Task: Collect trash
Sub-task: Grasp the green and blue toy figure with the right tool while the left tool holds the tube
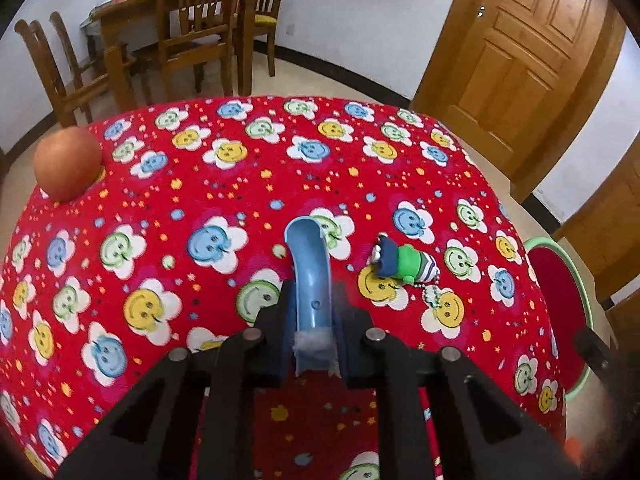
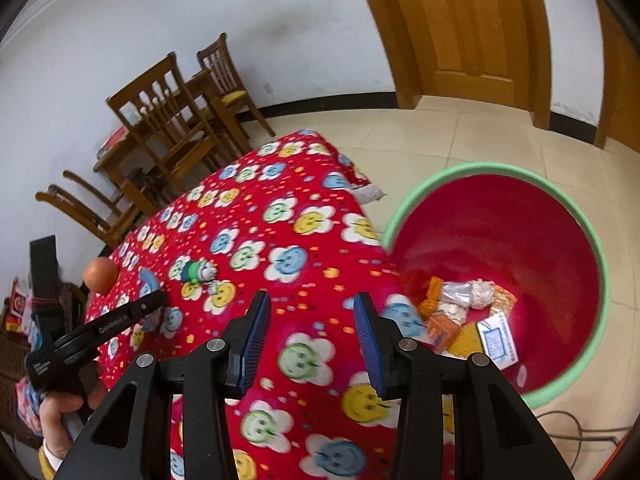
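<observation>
1. Left gripper (image 1: 314, 308) is clamped on a curved blue plastic piece (image 1: 308, 256), pinched between the two black fingers low down, with a bit of whitish fuzz stuck at its near end. Its rounded tip pokes forward past the fingertips over the red smiley-flower tablecloth (image 1: 240, 200).
2. Right gripper (image 2: 310, 336) has its jaws spread wide with nothing between the blue ribbed pads (image 2: 256, 340); only tablecloth shows through the gap.
3. Trash-wise, most of it sits in the red bin with the green rim (image 2: 600, 280), just off the table's right edge and to the right of the right gripper's fingers. At the bottom is a pile of crumpled wrappers and small cartons (image 2: 464, 320).
4. From the right wrist view you can see the left gripper out at the left, held in a hand (image 2: 60, 412), with the blue piece's tip sticking up past it.
5. On the cloth, a little toy figure in green with a striped end and a bead chain (image 1: 404, 266) lies on its side just right of the blue piece, not touching it.
6. An orange-ish round fruit (image 1: 66, 164) sits at the far left edge of the table, well apart from both grippers.
7. Wooden chairs (image 1: 192, 32) and a wooden door (image 1: 520, 60) are behind the table.
</observation>
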Demonstrator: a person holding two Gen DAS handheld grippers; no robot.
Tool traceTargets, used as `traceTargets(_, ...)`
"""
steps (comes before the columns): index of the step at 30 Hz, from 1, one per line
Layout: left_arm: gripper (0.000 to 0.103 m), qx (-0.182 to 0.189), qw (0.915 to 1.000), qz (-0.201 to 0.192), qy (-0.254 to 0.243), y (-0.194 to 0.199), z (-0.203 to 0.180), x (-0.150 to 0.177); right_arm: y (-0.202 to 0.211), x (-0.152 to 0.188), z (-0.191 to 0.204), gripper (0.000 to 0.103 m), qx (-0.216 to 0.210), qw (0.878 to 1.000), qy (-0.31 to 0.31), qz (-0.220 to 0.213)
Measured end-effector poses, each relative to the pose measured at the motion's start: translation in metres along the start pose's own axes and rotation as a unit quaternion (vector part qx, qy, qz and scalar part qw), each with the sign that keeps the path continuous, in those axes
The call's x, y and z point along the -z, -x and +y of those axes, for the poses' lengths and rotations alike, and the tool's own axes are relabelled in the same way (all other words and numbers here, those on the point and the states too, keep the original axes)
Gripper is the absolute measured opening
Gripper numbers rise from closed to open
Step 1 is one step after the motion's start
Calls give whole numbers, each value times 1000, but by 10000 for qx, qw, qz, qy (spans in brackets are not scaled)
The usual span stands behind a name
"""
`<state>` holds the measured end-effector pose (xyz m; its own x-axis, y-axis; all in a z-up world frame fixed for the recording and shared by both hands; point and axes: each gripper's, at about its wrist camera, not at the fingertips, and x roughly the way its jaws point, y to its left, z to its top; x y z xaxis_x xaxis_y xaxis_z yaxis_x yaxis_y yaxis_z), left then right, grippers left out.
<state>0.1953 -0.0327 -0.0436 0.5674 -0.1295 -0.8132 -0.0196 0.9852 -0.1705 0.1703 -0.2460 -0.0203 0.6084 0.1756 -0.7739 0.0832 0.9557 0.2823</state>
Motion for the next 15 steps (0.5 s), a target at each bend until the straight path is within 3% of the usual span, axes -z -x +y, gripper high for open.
traceTargets(9,17,-537,9976,-412,-168,15,27,-12,-42,-7,54,45,-266,9981,461,295)
traceTargets(12,17,-510,9980,-371,-68,11,38,-12,-56,-8,72,59,-280,9976,531,339)
traceTargets(15,17,-491,9983,-291,65,7,49,-11,-70,-9,85,59,-249,9969,632,406)
